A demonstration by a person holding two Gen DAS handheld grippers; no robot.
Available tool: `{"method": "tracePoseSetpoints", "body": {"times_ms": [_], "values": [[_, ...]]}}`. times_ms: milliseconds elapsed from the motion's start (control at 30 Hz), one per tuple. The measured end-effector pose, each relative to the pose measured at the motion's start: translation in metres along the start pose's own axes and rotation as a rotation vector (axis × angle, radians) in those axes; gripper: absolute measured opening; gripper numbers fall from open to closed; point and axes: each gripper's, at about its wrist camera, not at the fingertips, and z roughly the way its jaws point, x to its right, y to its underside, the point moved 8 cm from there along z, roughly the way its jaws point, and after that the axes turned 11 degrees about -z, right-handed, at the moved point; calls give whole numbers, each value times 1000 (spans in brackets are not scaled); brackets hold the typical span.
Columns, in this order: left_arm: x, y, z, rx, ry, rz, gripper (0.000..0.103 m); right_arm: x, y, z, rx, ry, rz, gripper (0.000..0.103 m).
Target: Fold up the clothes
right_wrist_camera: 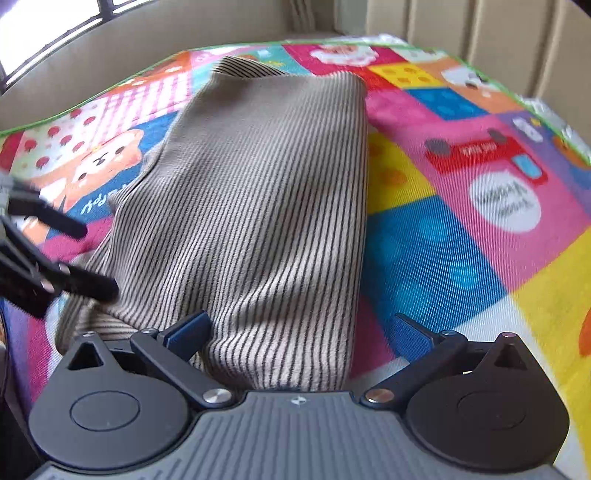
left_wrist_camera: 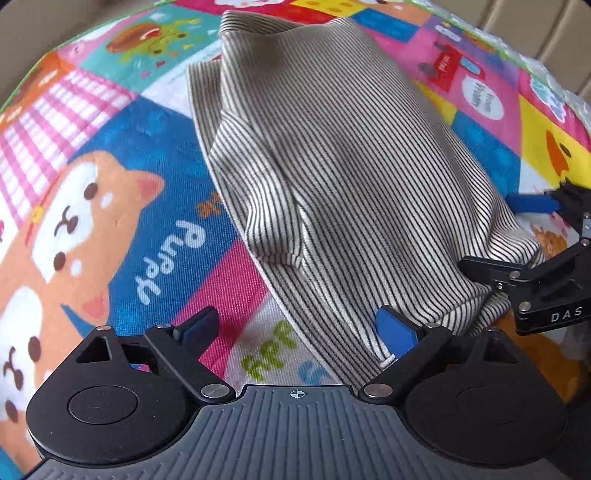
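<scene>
Stripes everywhere: a beige striped garment (left_wrist_camera: 332, 177) is lying folded over on a cartoon-print play mat (left_wrist_camera: 110, 206), running away from both cameras toward the mat's far edge.

The left wrist view is showing stuff the other one isn't: a lower layer of the garment is sticking out along the left side under the top fold, and there's a hemmed corner sitting right by the blue pad (left_wrist_camera: 395, 334) of the left gripper (left_wrist_camera: 299, 328). That gripper's fingers are sitting wide apart, one over bare mat, the other touching the fabric edge, nothing pinched between them. The right gripper (left_wrist_camera: 532, 236) is poking in at the right edge of this view, its dark fingers spread either side of the garment's near corner.

The right wrist view is giving the cleaner look at the garment's (right_wrist_camera: 258, 206) straight right edge and squared far corner. The right gripper (right_wrist_camera: 306, 332) is hanging open here too, with the near end of the cloth lying between its fingers, not clamped. The left gripper (right_wrist_camera: 66, 254) is blurry at the left side, resting against the cloth's near-left corner and hiding it.

Around it all: a beige cushioned surround (right_wrist_camera: 147, 48) past the mat's (right_wrist_camera: 461, 229) green trim, and a bright window (right_wrist_camera: 48, 29) in the top left.
</scene>
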Motion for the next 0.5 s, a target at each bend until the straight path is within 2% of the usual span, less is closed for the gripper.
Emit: {"method": "tracePoseSetpoints", "body": {"times_ms": [67, 233, 367, 433, 500], "values": [[-3, -2, -4, 13, 5, -14, 96, 3, 0, 0, -22, -19, 48, 103], [-15, -4, -8, 36, 7, -37, 96, -19, 8, -3, -76, -24, -20, 103], [-14, -11, -11, 69, 5, -66, 96, -22, 0, -15, -49, -37, -42, 103], [-14, -23, -27, 167, 29, -58, 96, -22, -5, -22, -33, -43, -49, 103], [-12, -43, -44, 271, 115, -55, 95, -18, -13, -32, 12, -41, -32, 103]]}}
